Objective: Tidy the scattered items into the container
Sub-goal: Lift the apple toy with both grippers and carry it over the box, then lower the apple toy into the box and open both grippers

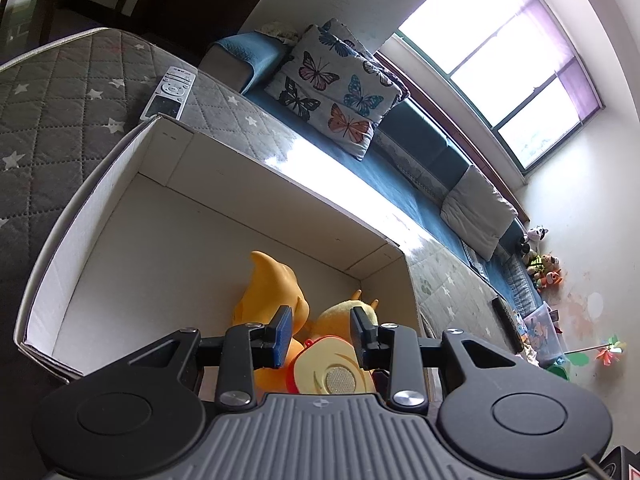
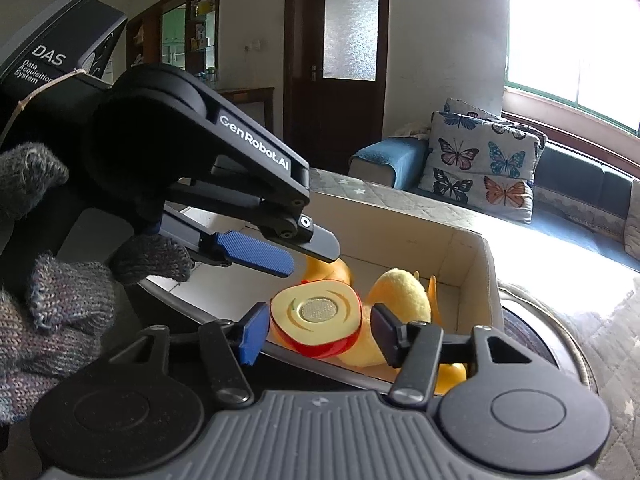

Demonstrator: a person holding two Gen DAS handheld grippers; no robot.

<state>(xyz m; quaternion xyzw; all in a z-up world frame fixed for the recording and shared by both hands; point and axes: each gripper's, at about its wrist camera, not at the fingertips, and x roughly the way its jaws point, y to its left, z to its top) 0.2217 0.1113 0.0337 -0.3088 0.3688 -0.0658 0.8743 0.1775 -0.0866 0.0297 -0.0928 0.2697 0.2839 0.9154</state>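
Observation:
A white cardboard box (image 1: 120, 216) stands on a grey quilted cover. Inside lie an orange rubber toy (image 1: 272, 284), a yellow plush toy (image 1: 340, 314) and a red toy apple half (image 1: 340, 372) with its cream cut face up. My left gripper (image 1: 320, 334) is open and empty, just above the toys. In the right wrist view the apple half (image 2: 316, 320) lies between the open fingers of my right gripper (image 2: 318, 334), with gaps on both sides. The plush (image 2: 400, 292) sits behind it in the box (image 2: 472, 256). The left gripper (image 2: 276, 250) hovers above from the left.
A white remote control (image 1: 170, 92) lies on the quilted cover beyond the box. A blue sofa with a butterfly cushion (image 1: 336, 84) runs along the window wall. Small toys (image 1: 540, 268) sit at its far end. A dark round object (image 2: 532, 336) lies right of the box.

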